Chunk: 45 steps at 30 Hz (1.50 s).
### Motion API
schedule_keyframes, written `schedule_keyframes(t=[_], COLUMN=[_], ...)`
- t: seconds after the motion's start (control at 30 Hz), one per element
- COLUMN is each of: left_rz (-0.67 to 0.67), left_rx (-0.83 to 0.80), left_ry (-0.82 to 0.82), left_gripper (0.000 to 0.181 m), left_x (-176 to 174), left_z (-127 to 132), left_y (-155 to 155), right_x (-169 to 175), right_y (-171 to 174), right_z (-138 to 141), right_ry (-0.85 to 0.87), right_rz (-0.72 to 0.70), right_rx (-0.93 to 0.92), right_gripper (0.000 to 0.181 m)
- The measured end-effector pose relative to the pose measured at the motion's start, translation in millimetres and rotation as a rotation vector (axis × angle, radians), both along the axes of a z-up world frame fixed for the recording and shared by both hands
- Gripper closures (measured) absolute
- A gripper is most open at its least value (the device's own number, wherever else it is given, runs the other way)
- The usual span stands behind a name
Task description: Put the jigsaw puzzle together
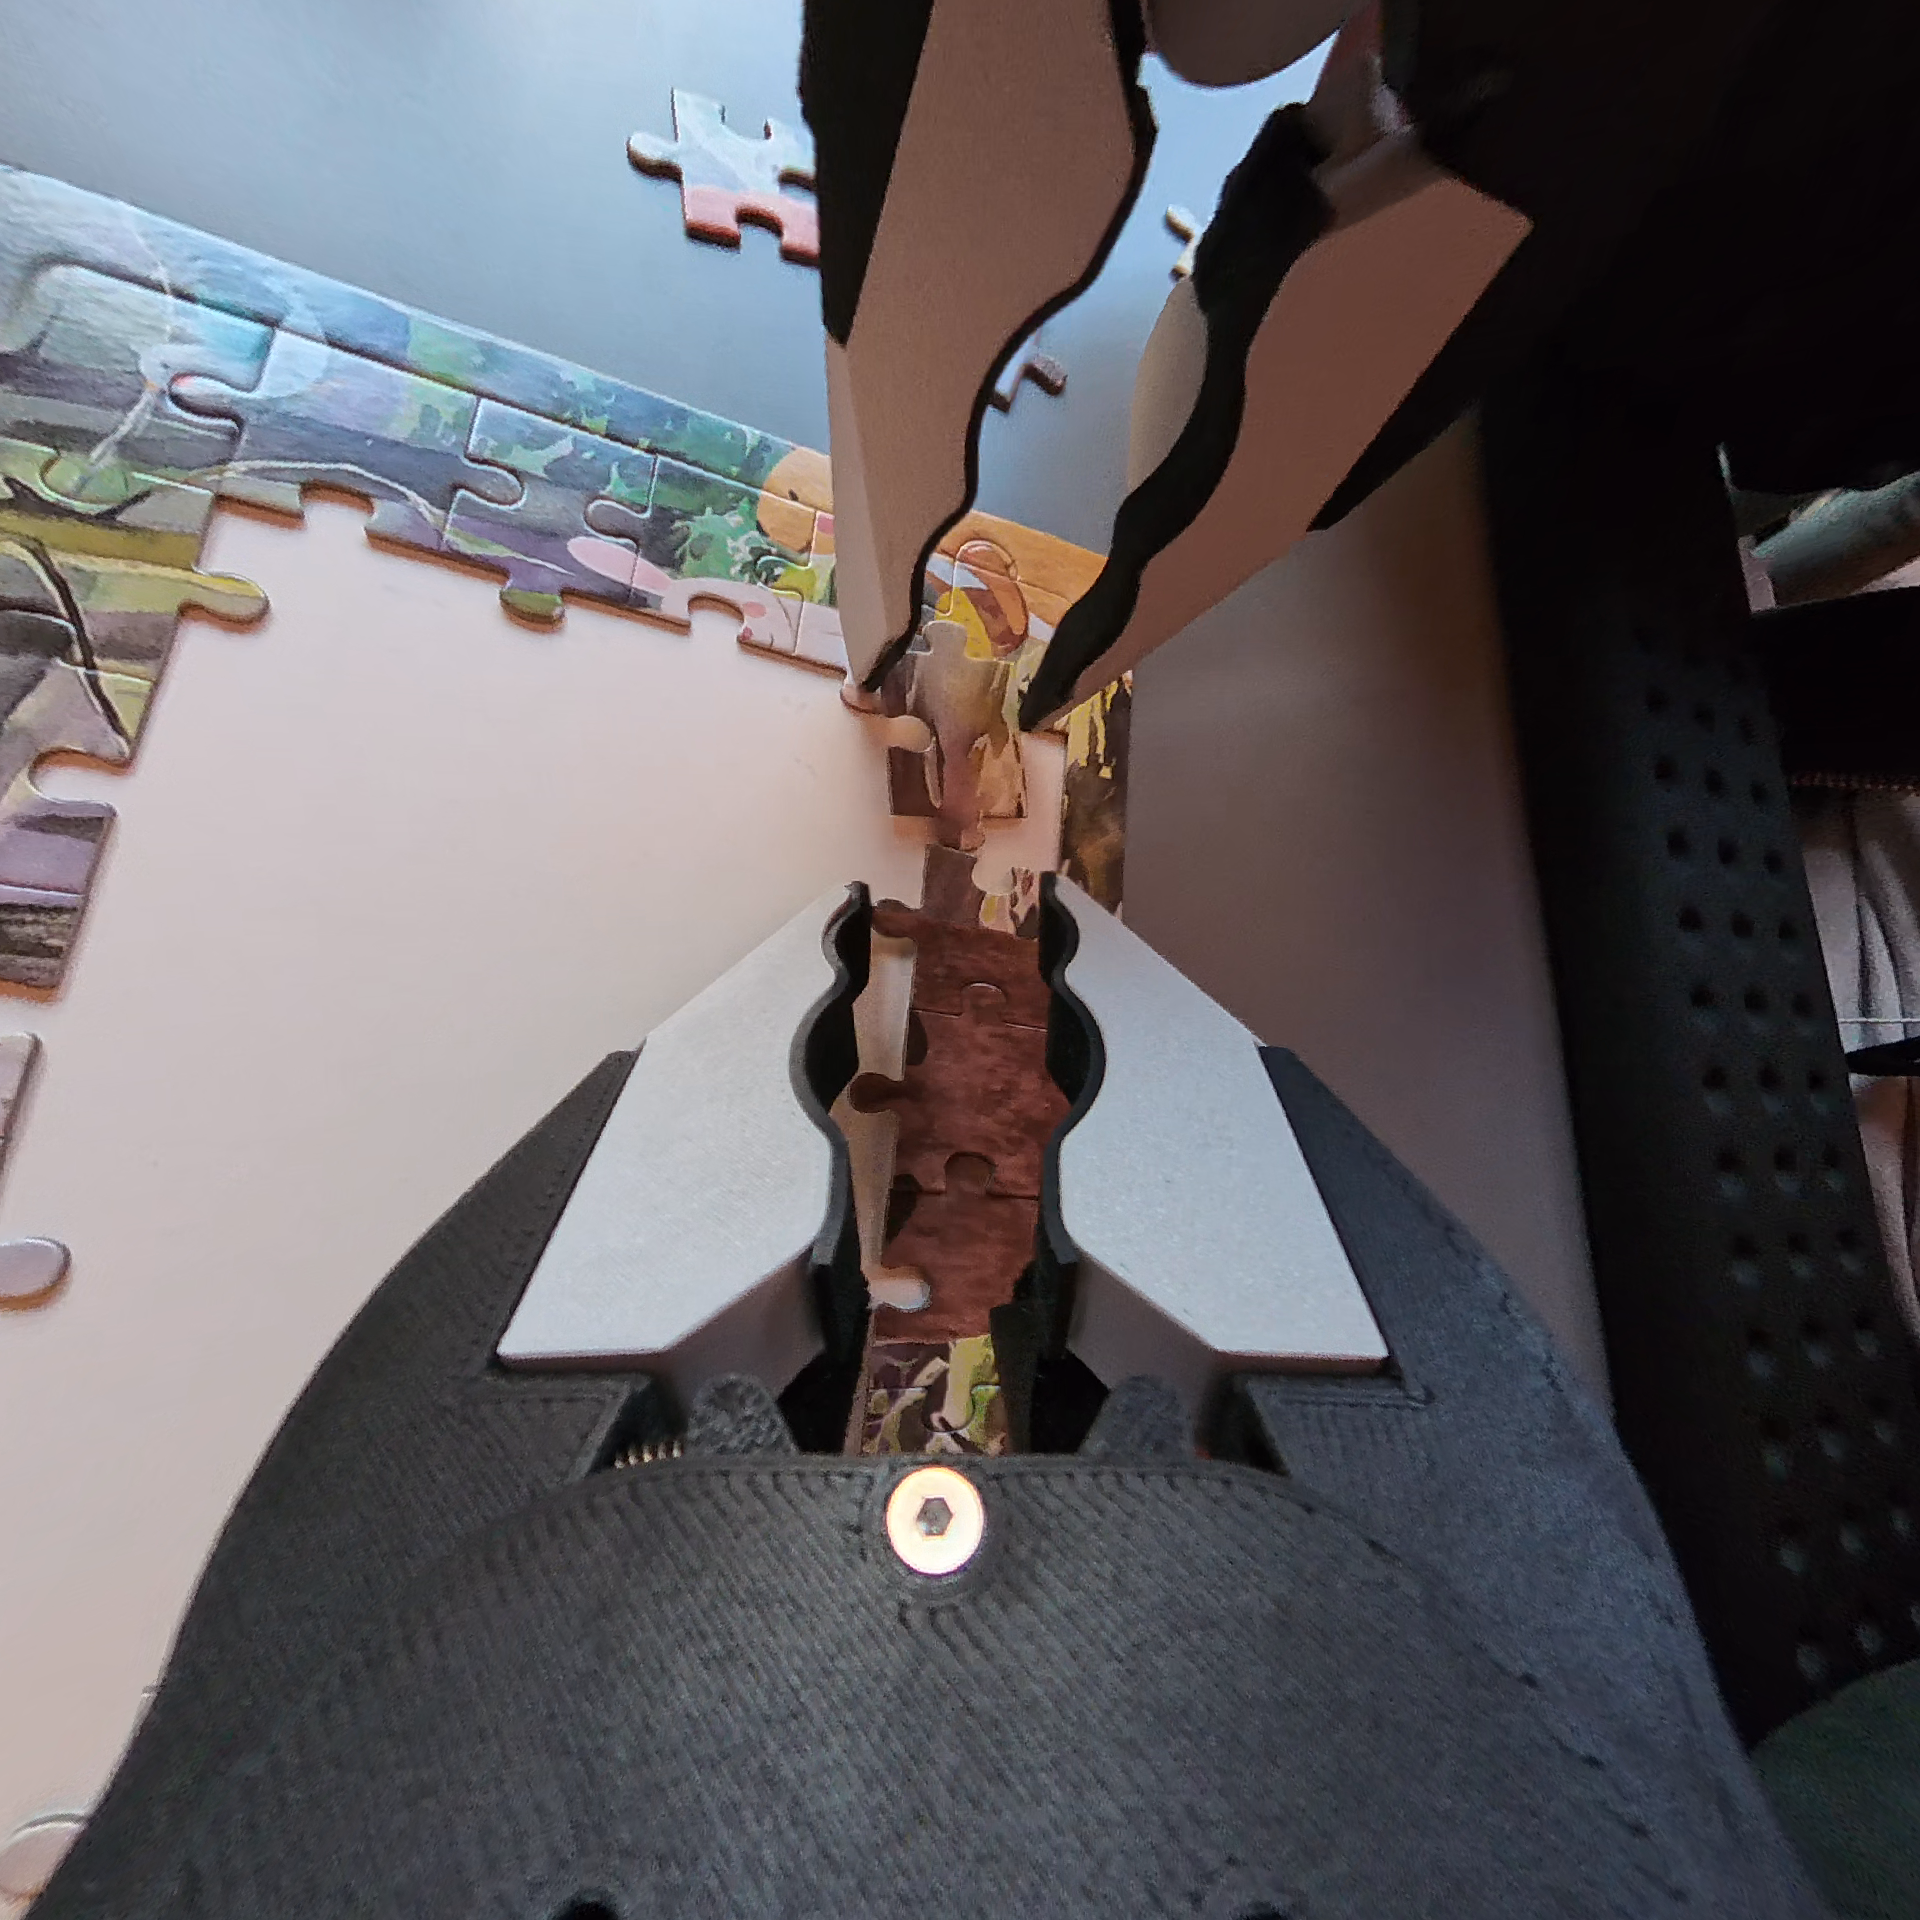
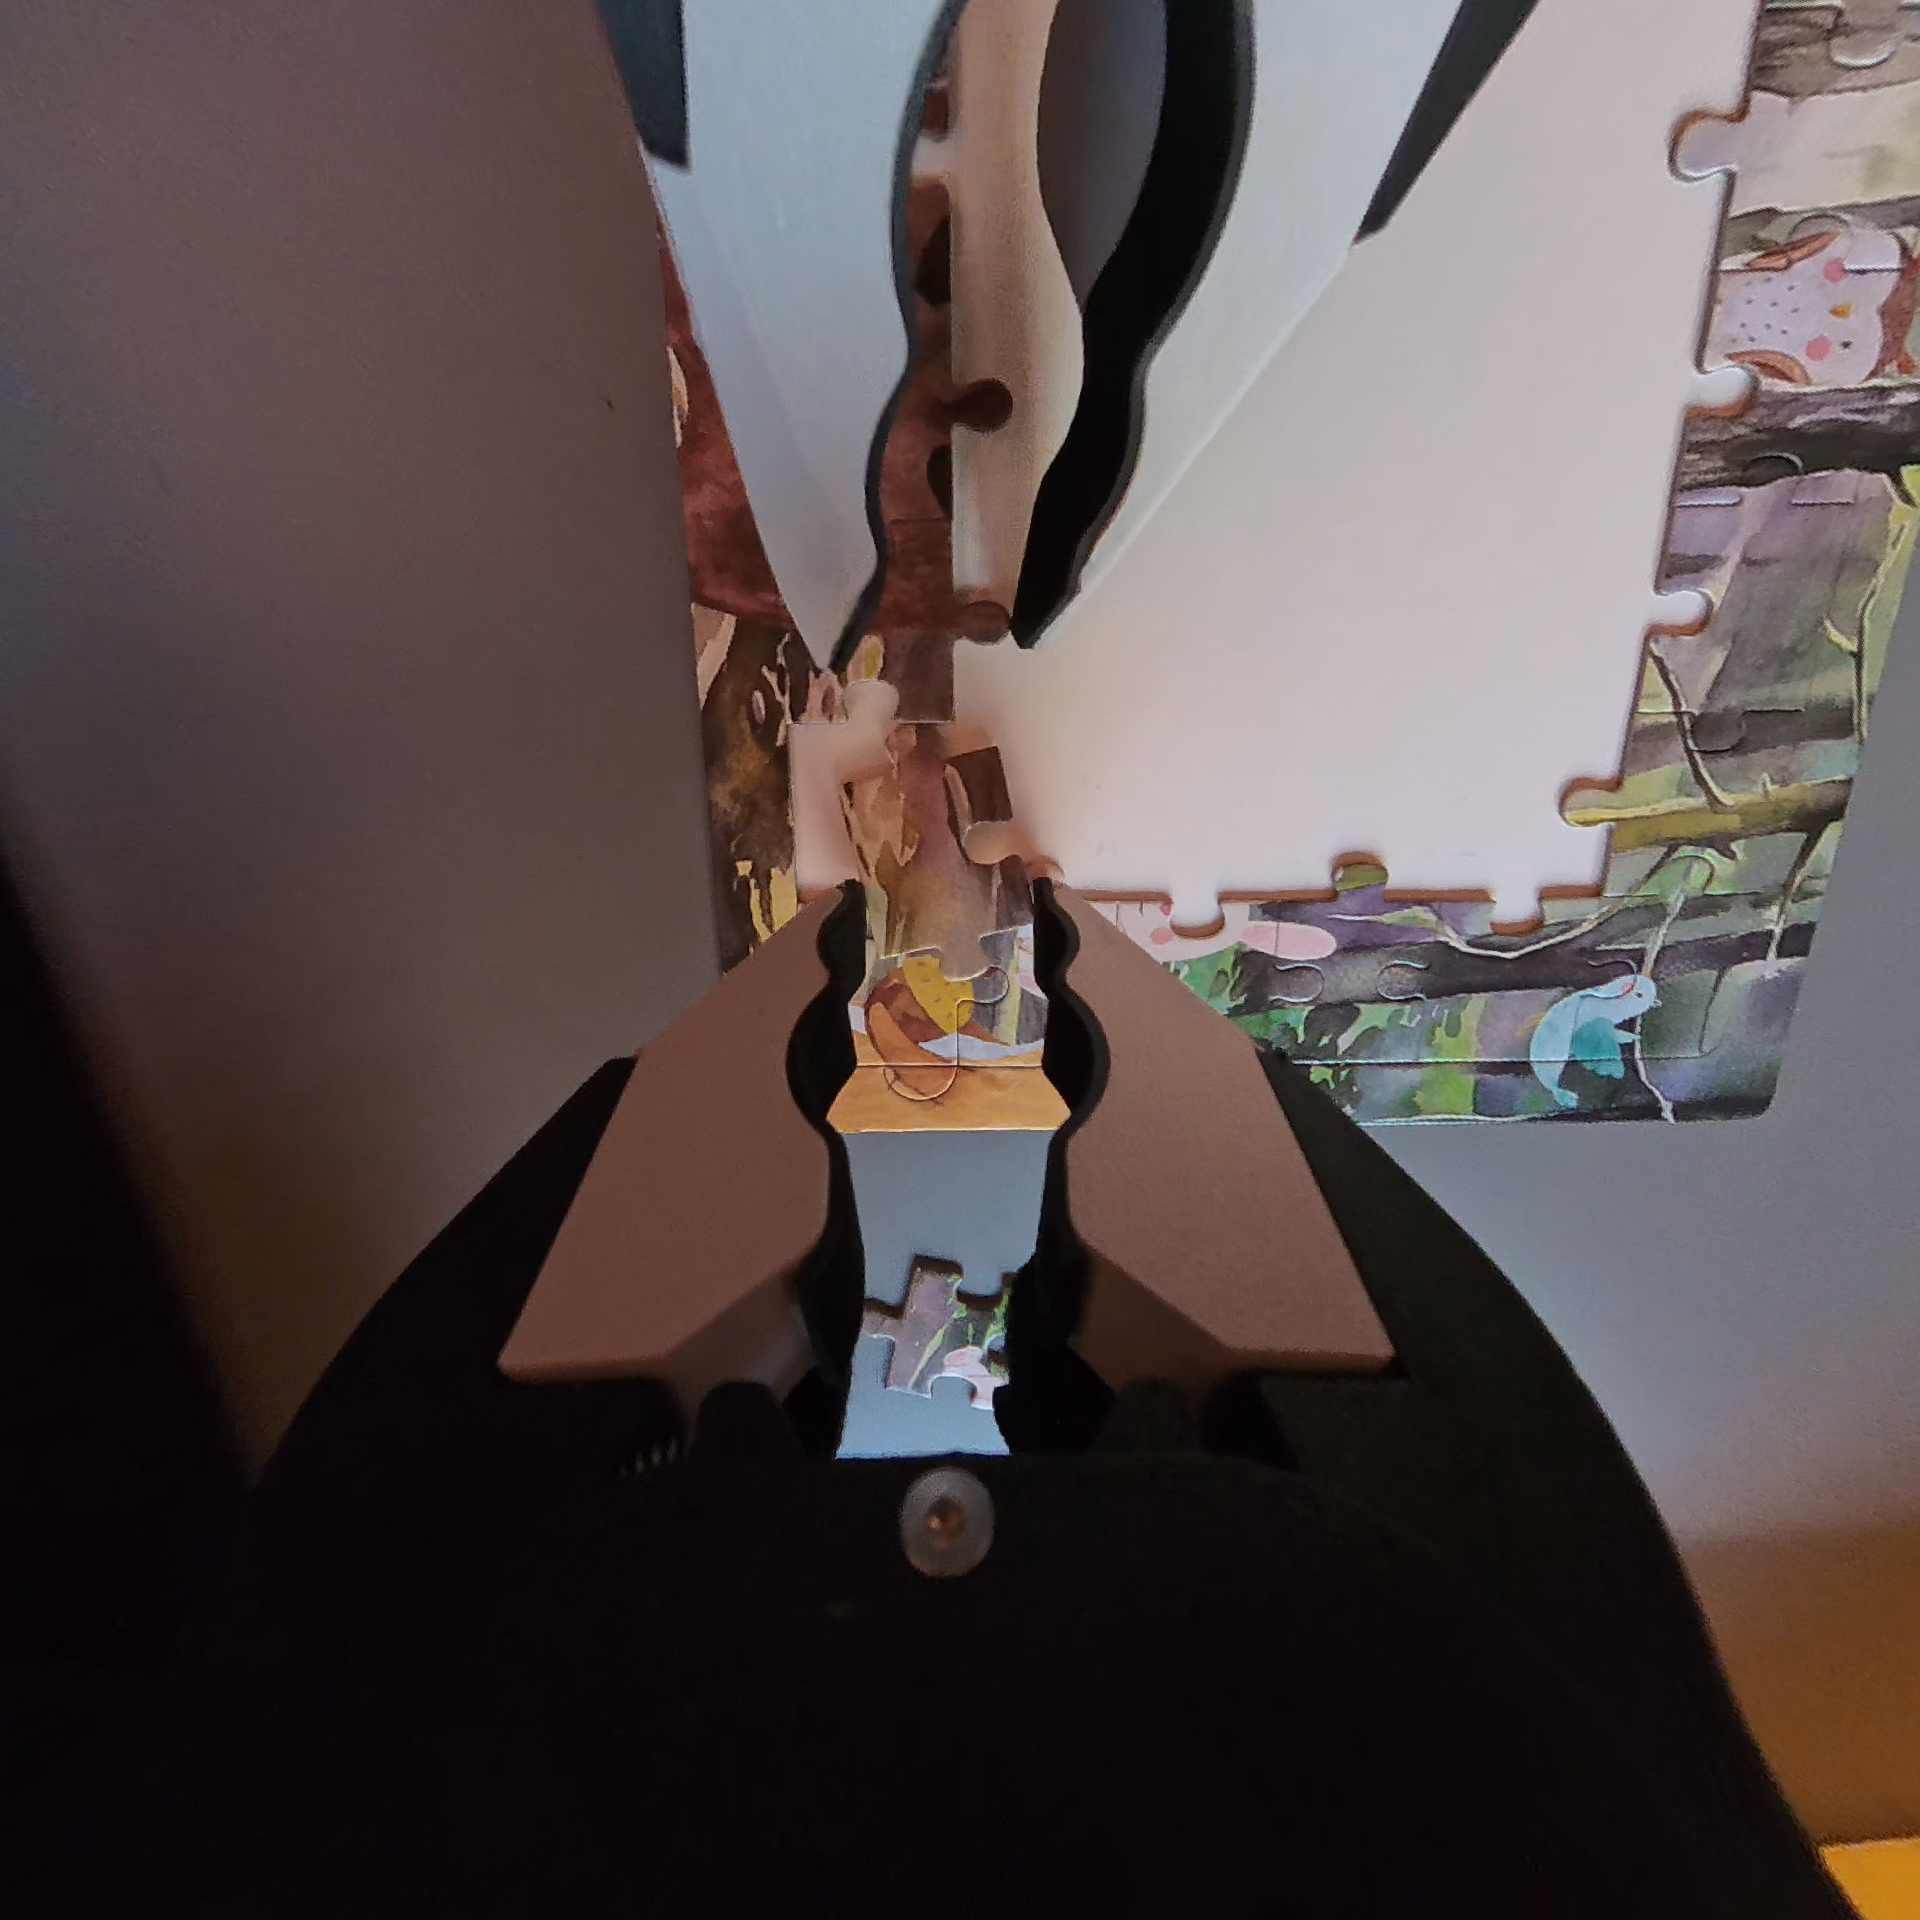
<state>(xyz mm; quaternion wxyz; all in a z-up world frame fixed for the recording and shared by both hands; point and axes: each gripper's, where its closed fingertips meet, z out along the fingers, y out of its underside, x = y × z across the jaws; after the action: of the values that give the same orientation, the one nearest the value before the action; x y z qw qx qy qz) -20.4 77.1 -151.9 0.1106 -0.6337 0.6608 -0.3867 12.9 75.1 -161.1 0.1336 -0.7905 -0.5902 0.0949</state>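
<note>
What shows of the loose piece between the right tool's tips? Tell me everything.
The puzzle piece is flat printed card, grey-brown with pale green, with rounded knobs. It lies face up on the white board, in the corner of the finished border, beside the brown column. The right tool straddles it; whether it grips is unclear.

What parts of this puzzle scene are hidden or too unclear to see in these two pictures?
- Left wrist view: the right gripper covers part of a loose puzzle piece behind it.
- Left wrist view: the puzzle's right edge strip is mostly hidden by a grey surface.
- Right wrist view: the right gripper's own fingers hide most of another loose piece.
- Both views: whether the piece at the corner is pinched or only touched cannot be told.
</note>
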Motion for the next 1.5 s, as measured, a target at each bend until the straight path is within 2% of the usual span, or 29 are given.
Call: schedule_keyframes(t=[0.43, 0.7, 1.5], left_rz=[-0.031, 0.032, -0.008], left_rx=[-0.030, -0.019, -0.054], left_ry=[0.015, 0.002, 0.012], left_gripper=[0.153, 0.148, 0.149], left_x=[-1.8, -1.7, -4.5], left_z=[0.6, 1.8, 5.1], left_y=[-5.1, 8.4, 1.3], right_x=[-3.7, -3.2, -4.6], right_y=[-10.8, -10.0, -7.5], right_z=[-0.2, -0.3, 0.5], right_ry=[-0.054, -0.064, -0.063], right_rz=[-0.061, -0.053, -0.051], right_rx=[-0.069, -0.063, -0.066], right_gripper=[0.150, 0.149, 0.150])
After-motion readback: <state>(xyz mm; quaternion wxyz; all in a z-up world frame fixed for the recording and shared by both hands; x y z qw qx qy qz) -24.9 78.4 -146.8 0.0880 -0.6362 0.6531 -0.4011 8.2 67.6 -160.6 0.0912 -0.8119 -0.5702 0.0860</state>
